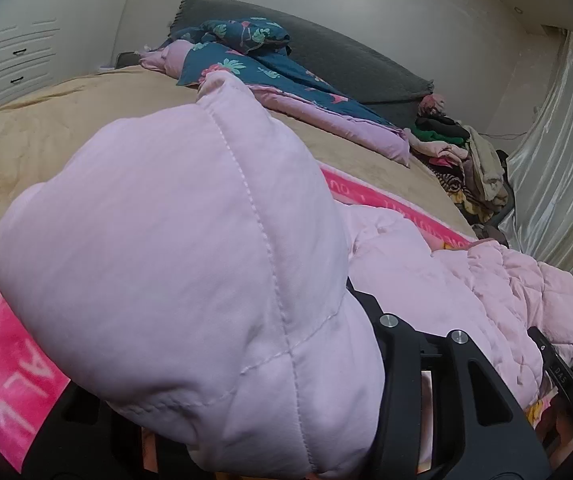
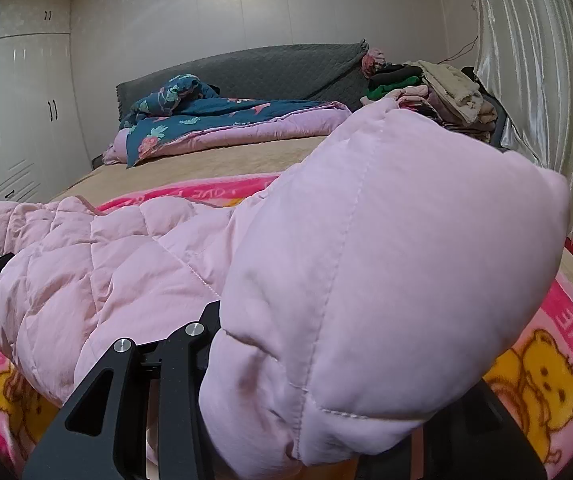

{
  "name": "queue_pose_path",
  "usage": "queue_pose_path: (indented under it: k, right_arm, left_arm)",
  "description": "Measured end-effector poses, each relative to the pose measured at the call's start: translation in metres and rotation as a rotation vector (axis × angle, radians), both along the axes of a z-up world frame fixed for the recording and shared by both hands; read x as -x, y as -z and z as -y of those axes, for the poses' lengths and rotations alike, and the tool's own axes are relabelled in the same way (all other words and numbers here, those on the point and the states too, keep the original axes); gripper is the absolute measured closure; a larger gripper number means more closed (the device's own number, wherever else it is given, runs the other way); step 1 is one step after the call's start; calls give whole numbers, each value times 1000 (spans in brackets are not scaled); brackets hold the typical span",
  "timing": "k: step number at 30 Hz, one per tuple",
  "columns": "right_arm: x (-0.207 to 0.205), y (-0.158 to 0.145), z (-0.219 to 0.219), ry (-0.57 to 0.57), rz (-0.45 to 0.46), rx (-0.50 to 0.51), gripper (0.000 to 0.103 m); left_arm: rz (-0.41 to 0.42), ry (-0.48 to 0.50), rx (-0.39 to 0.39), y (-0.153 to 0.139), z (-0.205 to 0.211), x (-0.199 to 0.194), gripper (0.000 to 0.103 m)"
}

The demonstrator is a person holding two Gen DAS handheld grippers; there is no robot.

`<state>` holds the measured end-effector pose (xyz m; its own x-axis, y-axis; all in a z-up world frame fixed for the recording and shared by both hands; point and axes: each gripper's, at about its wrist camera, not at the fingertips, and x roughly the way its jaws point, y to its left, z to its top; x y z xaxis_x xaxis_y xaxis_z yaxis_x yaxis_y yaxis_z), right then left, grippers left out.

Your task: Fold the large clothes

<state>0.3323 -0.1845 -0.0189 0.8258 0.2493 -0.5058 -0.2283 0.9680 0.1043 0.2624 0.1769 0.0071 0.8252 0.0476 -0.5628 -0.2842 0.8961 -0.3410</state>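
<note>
A pink jacket [image 1: 190, 264] is spread across the blanket [image 2: 546, 380] on the bed [image 1: 46, 128]. Its padded ends are clamped by the left gripper [image 1: 270, 408] and right gripper [image 2: 318, 400]. Bear prints are seen only from the right wrist, the left showing lettering alone

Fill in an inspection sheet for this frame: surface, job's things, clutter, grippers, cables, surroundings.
Surface: bed with tan cover; pink bear blanket spread on it.
Job's things: pink quilted jacket lying on the blanket, one bunched end raised at each gripper.
Clutter: teal floral quilt by the grey headboard; clothes pile at the far right corner.
Grippers: left gripper and right gripper each shut on jacket fabric, tips hidden.
Cables: thin wire on the wall above the pile.
Surroundings: white wardrobe, shiny curtain.
</note>
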Motion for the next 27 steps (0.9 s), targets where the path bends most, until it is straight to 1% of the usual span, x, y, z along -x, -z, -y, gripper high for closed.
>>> queue_pose_path:
  k: [11, 22, 27]
  right_arm:
    - [22, -2, 3, 3, 1, -7, 67]
    - [39, 0, 3, 1, -4, -4, 67]
    - [44, 2, 3, 1, -4, 0, 67]
  left_arm:
    - [15, 15, 1, -10, 0, 21, 66]
    - [19, 24, 3, -6, 0, 44, 66]
    - [18, 25, -3, -5, 3, 46, 66]
